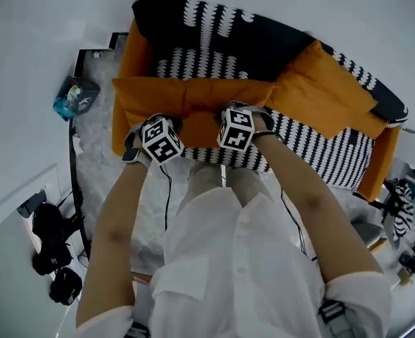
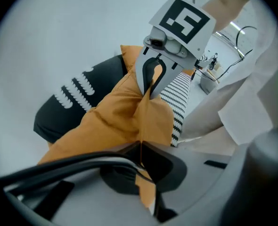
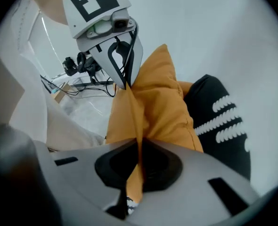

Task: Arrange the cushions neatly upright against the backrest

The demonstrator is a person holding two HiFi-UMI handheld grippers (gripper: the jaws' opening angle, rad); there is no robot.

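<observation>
A two-seat sofa stands below me, with a black backrest [image 1: 264,41] printed in white and a striped seat [image 1: 313,146]. An orange cushion [image 1: 186,97] lies flat across the sofa's left half. My left gripper [image 1: 171,123] is shut on its near edge, and the orange fabric is pinched between the jaws in the left gripper view [image 2: 140,147]. My right gripper [image 1: 233,110] is shut on the same edge a little further right, gripping a fold [image 3: 139,147]. A second orange cushion [image 1: 327,90] leans against the backrest at the right.
Orange armrests [image 1: 130,55] close both ends of the sofa. A blue-green bag [image 1: 74,97] lies on the floor at the left and black gear [image 1: 49,241] at the lower left. More equipment and cables [image 1: 404,210] crowd the floor at the right.
</observation>
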